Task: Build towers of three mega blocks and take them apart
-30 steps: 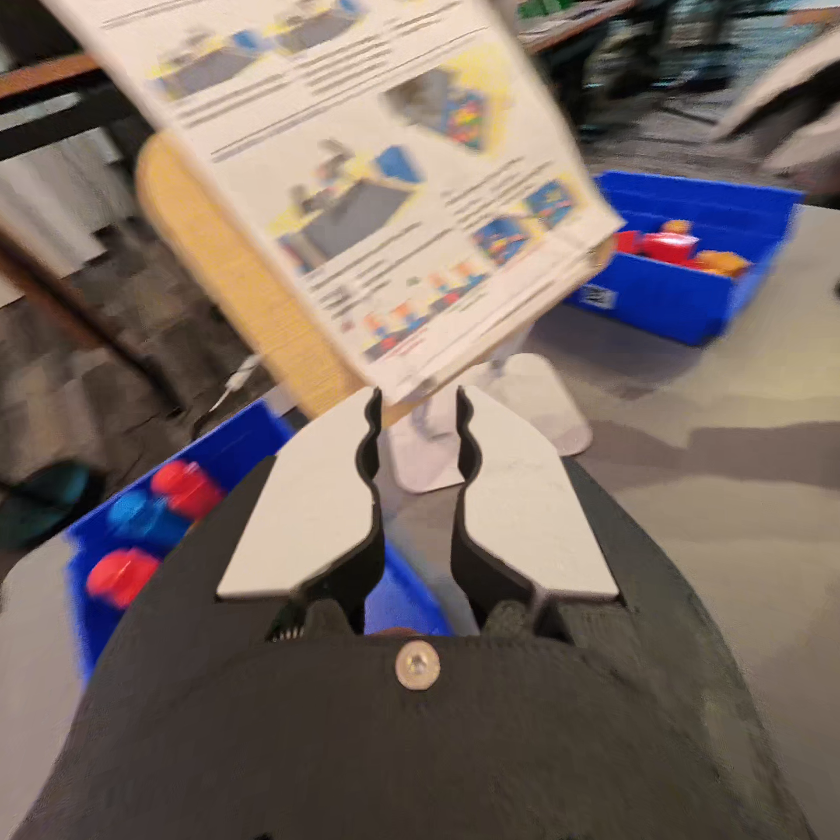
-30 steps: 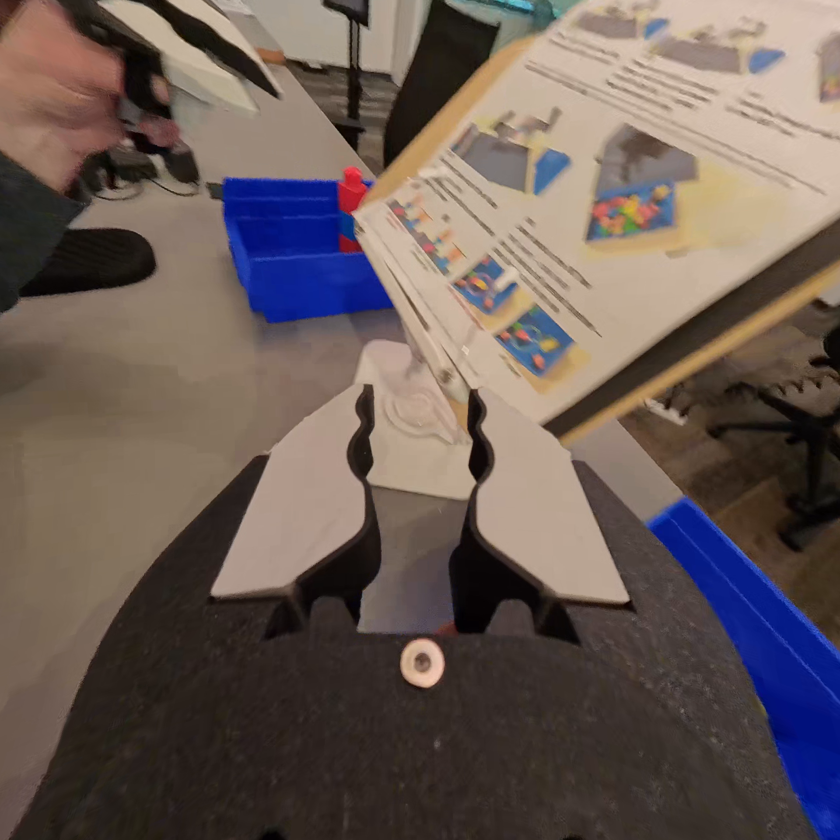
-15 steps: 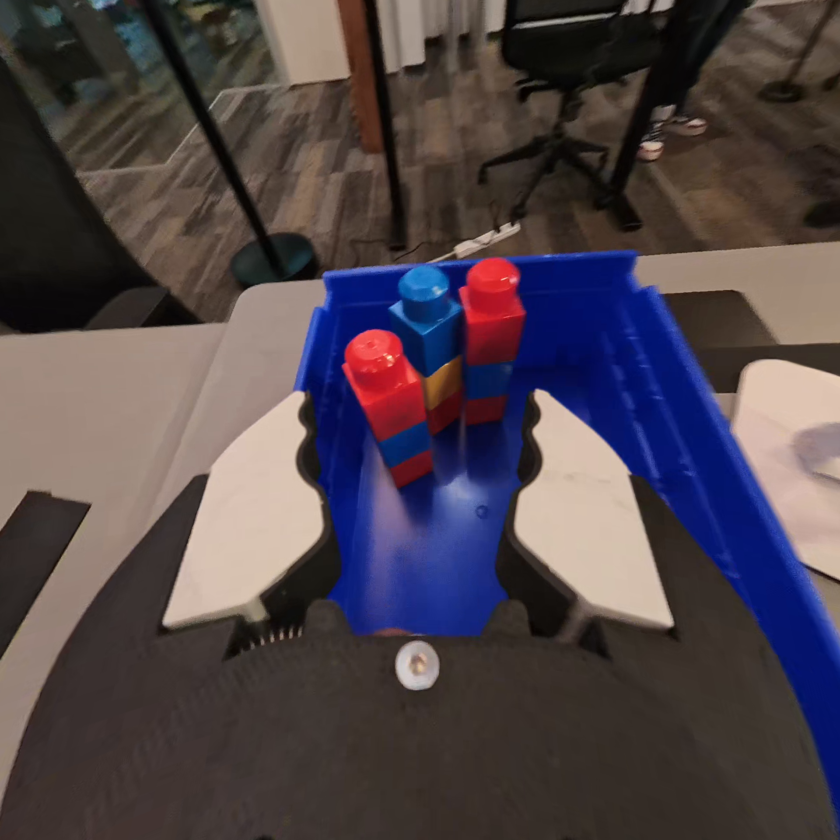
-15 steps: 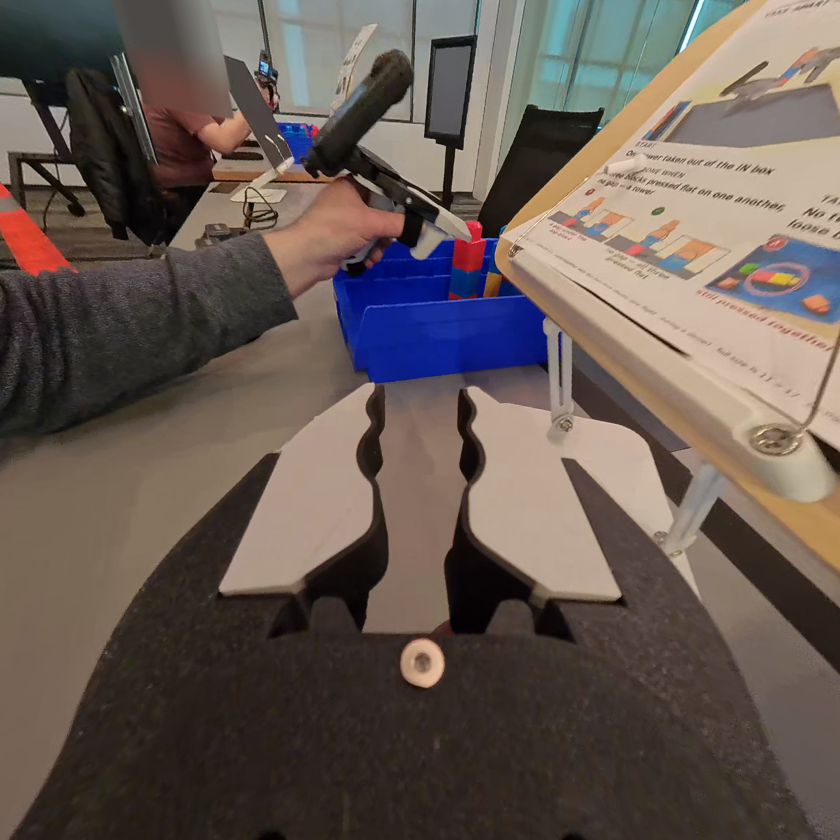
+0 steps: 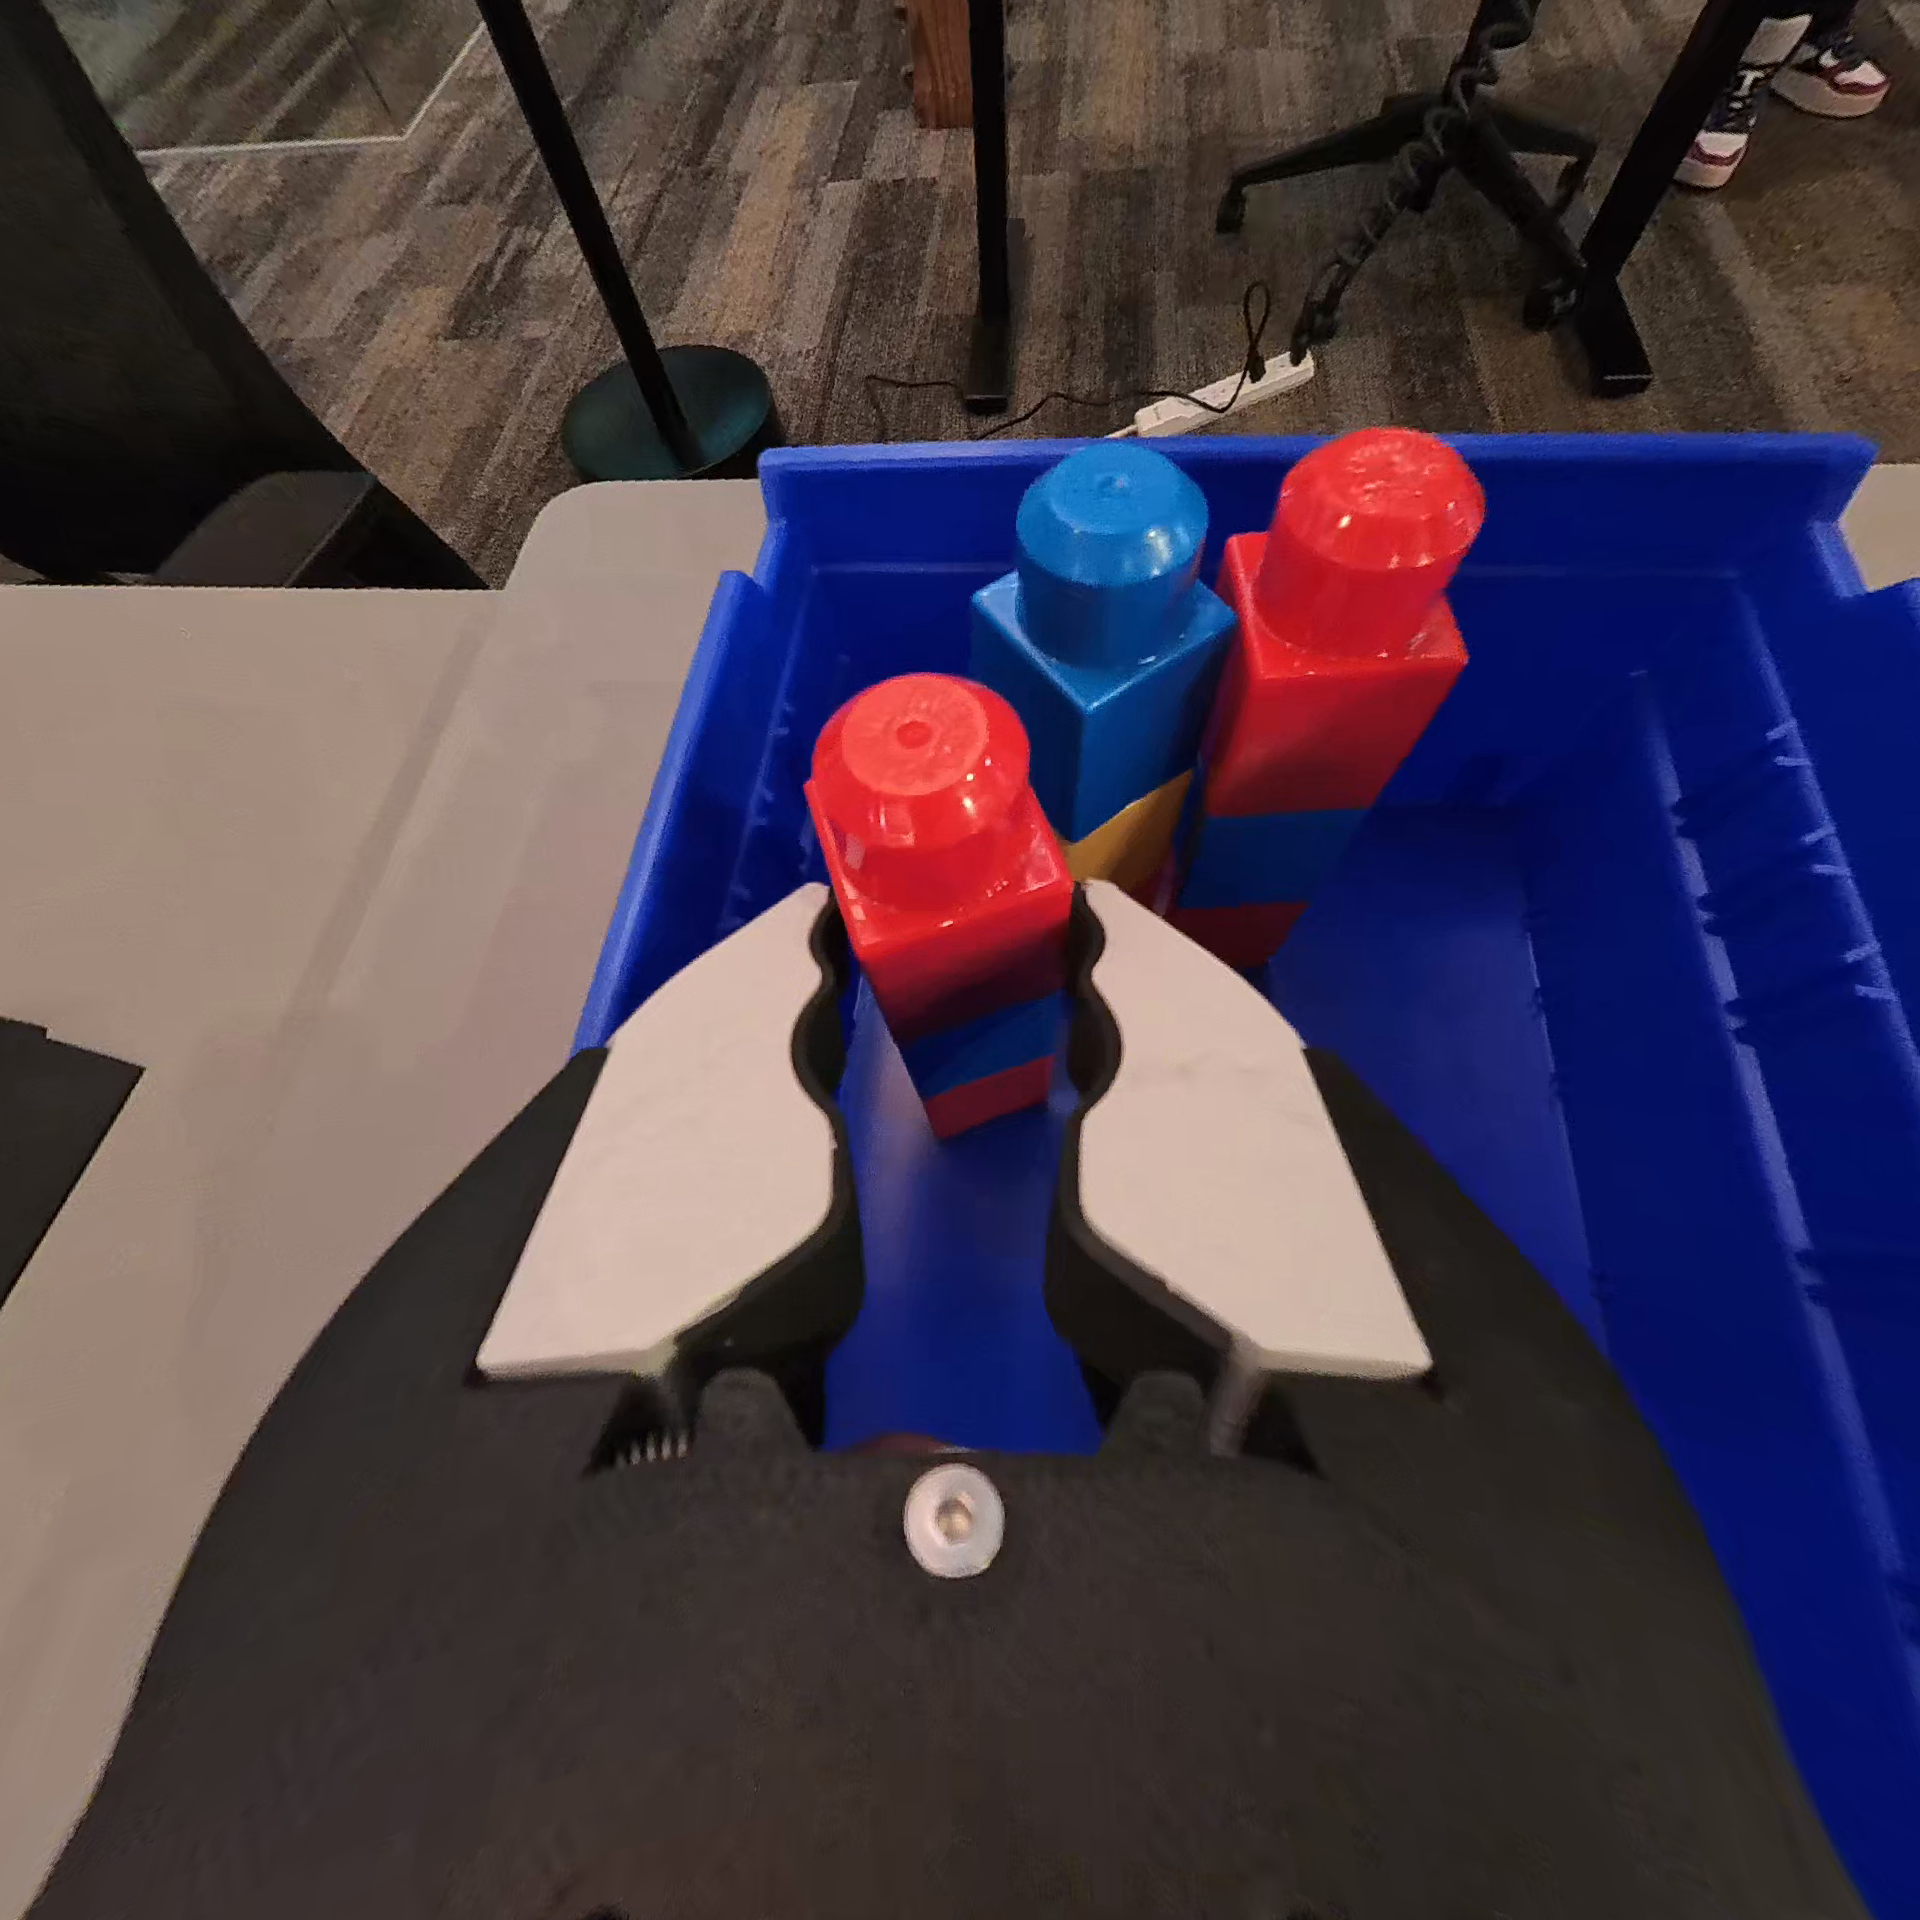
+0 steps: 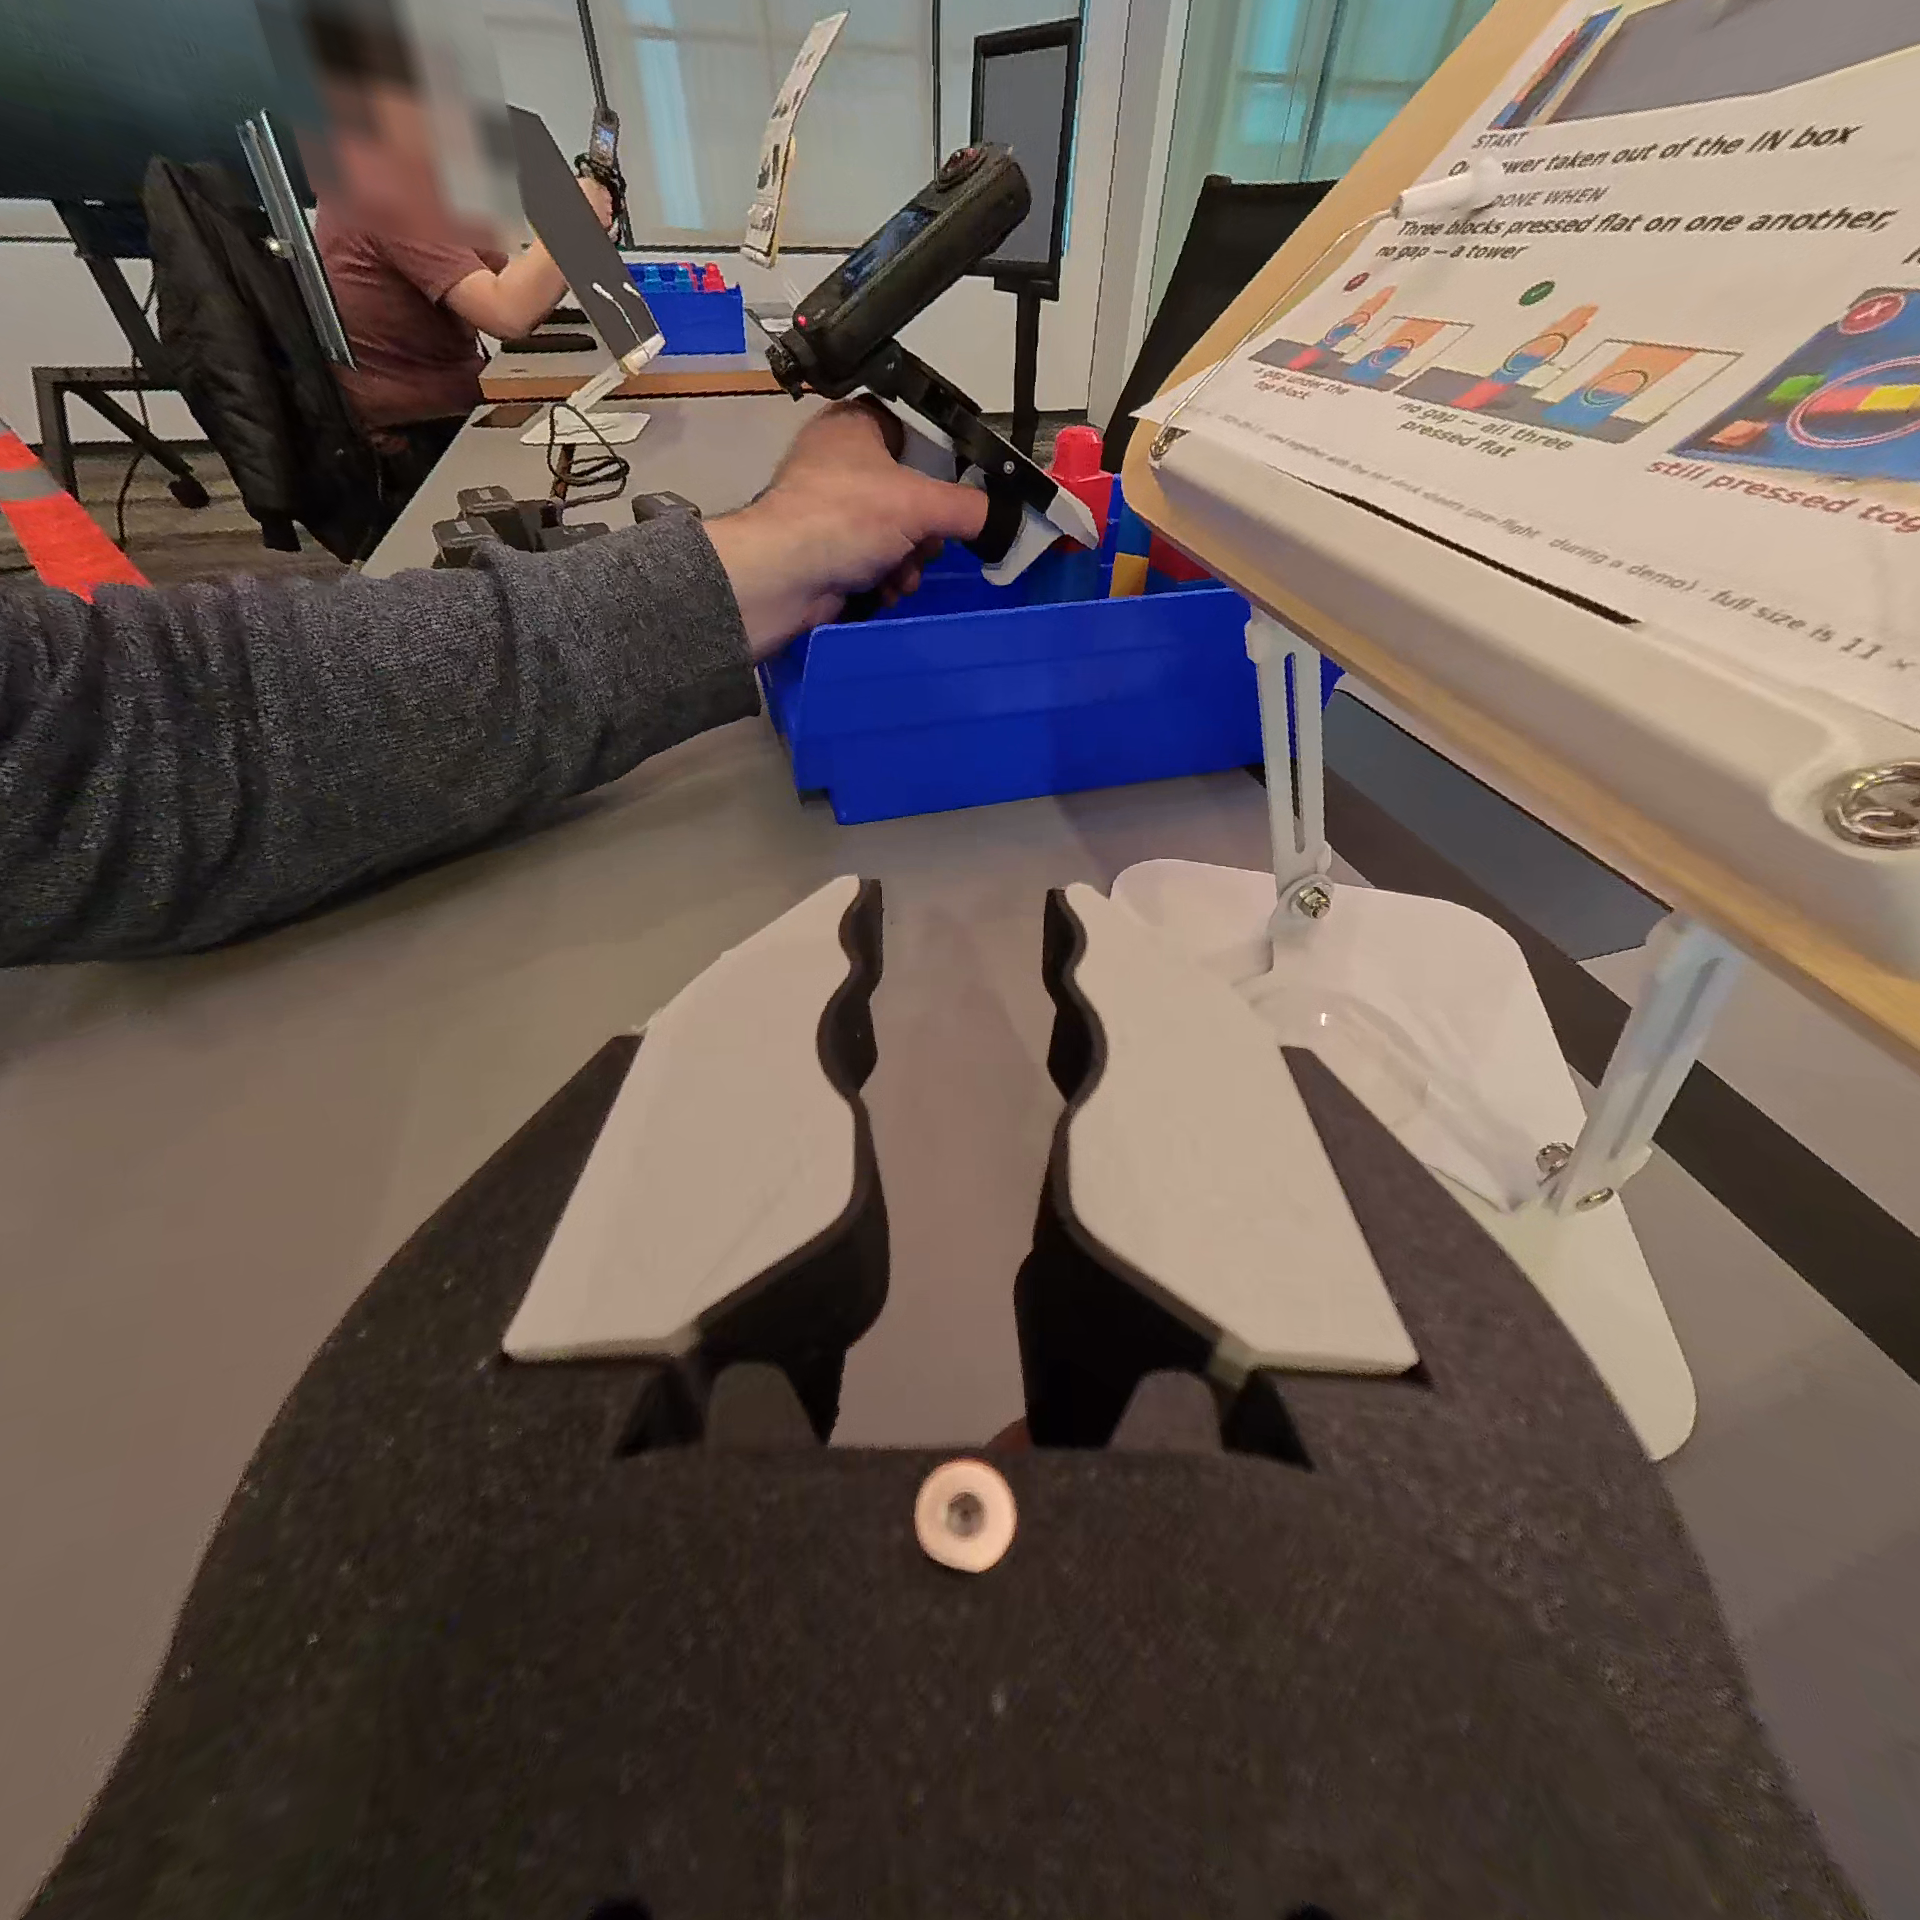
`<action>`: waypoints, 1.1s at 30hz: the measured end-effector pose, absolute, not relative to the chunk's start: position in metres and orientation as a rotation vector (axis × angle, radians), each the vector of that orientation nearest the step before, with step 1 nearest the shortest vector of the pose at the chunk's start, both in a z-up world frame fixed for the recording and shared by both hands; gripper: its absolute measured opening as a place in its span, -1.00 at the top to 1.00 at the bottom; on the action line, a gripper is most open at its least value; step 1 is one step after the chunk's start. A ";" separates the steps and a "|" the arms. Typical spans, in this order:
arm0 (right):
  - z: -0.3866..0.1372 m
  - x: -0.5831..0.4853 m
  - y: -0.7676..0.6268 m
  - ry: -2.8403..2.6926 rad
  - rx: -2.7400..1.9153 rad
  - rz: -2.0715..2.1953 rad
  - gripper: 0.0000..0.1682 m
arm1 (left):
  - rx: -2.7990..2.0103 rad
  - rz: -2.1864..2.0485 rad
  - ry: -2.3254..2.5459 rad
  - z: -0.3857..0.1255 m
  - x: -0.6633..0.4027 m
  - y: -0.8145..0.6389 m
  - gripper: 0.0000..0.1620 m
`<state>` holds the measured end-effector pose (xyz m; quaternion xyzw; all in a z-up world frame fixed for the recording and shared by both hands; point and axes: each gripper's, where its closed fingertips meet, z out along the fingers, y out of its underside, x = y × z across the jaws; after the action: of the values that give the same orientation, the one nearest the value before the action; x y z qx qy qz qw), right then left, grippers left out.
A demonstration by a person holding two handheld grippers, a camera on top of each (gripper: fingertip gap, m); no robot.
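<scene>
Three block towers stand upright at the far end of a blue bin [image 5: 1714,935]. My left gripper [image 5: 953,909] is shut on the top red block of the nearest tower [image 5: 935,821], which is red, blue, red. Behind it stand a blue-topped tower [image 5: 1107,644] with a yellow middle and a red-topped tower [image 5: 1340,665]. The right wrist view shows the same bin [image 6: 1018,696], with a hand [image 6: 842,530] holding the left gripper [image 6: 1039,520] in it. My right gripper [image 6: 961,914] is empty over the grey table [image 6: 312,1143], its jaws a little apart.
A tilted board with an instruction sheet [image 6: 1558,416] stands on a white base [image 6: 1455,1039] right of my right gripper. A grey sleeve [image 6: 364,727] crosses the table on the left. Another person sits at a far table with a second blue bin [image 6: 691,307].
My left gripper swung from the instruction sheet to the bin, opened wide, moved in and closed on the nearest tower's top block. My right gripper lowered and turned slightly; its jaws are unchanged.
</scene>
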<state>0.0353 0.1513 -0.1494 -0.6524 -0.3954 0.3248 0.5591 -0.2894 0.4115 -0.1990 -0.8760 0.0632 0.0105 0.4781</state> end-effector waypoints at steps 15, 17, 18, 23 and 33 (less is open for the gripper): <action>-0.076 0.000 0.125 -1.103 -1.370 0.903 0.43 | -1.762 -0.643 1.098 -0.064 -0.141 0.211 0.52; -0.062 -0.004 0.122 -1.113 -1.338 0.943 0.43 | -1.713 -0.689 1.268 -0.059 -0.107 0.184 0.52; -0.055 -0.005 0.120 -1.113 -1.322 0.966 0.42 | -1.654 -0.721 1.353 -0.056 -0.089 0.170 0.52; -0.041 -0.006 0.118 -1.121 -1.280 1.056 0.42 | -1.534 -0.830 1.657 -0.068 -0.025 0.125 0.52; -0.050 -0.003 0.115 -1.182 -1.284 1.106 0.57 | -1.451 -0.933 1.758 -0.075 0.010 0.110 0.53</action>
<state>-0.0027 0.1150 -0.0501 -0.5337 -0.4914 0.4599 0.5121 0.0100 0.1097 -0.0749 -0.5555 0.6730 -0.3574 0.3328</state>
